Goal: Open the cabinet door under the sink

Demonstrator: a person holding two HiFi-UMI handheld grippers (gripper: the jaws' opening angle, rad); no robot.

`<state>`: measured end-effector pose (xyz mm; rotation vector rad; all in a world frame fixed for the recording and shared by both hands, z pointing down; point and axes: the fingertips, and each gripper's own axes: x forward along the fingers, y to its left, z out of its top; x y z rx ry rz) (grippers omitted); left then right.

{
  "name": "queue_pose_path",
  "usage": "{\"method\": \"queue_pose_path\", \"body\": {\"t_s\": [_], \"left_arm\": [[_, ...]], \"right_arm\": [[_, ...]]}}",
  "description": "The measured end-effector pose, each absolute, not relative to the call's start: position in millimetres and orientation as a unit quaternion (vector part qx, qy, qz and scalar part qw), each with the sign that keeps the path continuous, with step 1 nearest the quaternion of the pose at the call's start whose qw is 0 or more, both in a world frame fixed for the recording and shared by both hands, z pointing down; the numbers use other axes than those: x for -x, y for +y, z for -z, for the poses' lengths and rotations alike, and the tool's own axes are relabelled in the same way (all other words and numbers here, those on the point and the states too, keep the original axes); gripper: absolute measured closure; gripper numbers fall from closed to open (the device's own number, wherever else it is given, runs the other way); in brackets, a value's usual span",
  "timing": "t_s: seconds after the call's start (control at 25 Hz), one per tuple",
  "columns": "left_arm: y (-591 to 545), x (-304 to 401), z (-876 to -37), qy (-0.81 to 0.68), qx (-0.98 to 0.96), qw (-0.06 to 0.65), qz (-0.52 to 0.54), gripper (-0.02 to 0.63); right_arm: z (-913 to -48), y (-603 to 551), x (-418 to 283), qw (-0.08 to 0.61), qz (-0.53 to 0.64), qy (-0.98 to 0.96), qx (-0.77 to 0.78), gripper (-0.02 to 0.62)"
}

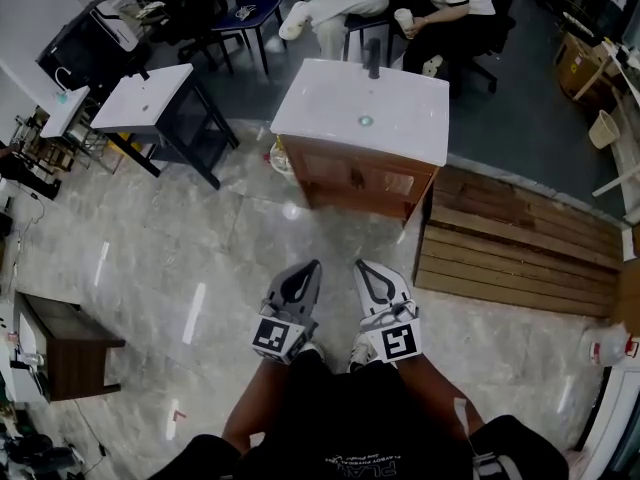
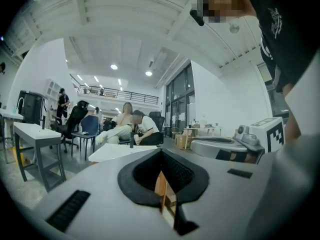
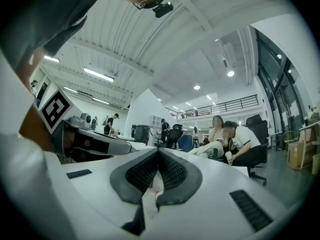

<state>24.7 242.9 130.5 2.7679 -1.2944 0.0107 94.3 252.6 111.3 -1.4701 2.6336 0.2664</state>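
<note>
My left gripper and right gripper were closed, holding nothing, well short of the door under the sink, so I figured: step closer, part one's jaws, hook the door edge.

- The black shirt has white print on it. It is upside down in the head view and too blurry to read.
- The left cube on the left gripper shows a black-and-white square pattern, not letters.
- The right cube on the right gripper shows one too.
- No other words or numbers can be read.
</note>
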Motion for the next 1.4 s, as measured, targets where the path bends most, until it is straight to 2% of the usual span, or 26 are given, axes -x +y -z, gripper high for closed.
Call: {"method": "queue_pose_path", "body": {"t_s": [0.16,0.28,0.4,0.56,1.04,1.4], "left_arm": [[225.4,-13.4,-144.6,-0.422,-0.905,0.046,-0.019,0.584],[208.0,-4.6,-152.3,-0.415,-0.908,0.045,-0.025,0.584],[183.7,-0.7,-149.3,-0.398,-0.916,0.037,-0.019,0.584],[146.7,8.4,-145.7,-0.375,-0.926,0.04,-0.011,0.584],[59.1,39.6,-155.9,-0.312,-0.949,0.035,-0.01,0.584],[10.8,26.4,-194.2,-0.294,-0.953,0.069,-0.015,0.584]], "right_arm": [[-120.5,237.3,-90.4,0.023,-0.099,0.868,0.486,0.574],[-121.2,221.8,-84.9,0.031,-0.094,0.862,0.498,0.574],[-127.1,200.8,-77.4,-0.002,-0.111,0.857,0.503,0.574],[-126.0,164.8,-63.4,0.014,-0.097,0.843,0.529,0.574],[-149.0,77.4,-22.0,-0.017,-0.071,0.817,0.572,0.574],[-177.0,36.7,-32.2,-0.029,-0.048,0.8,0.597,0.574]]}}
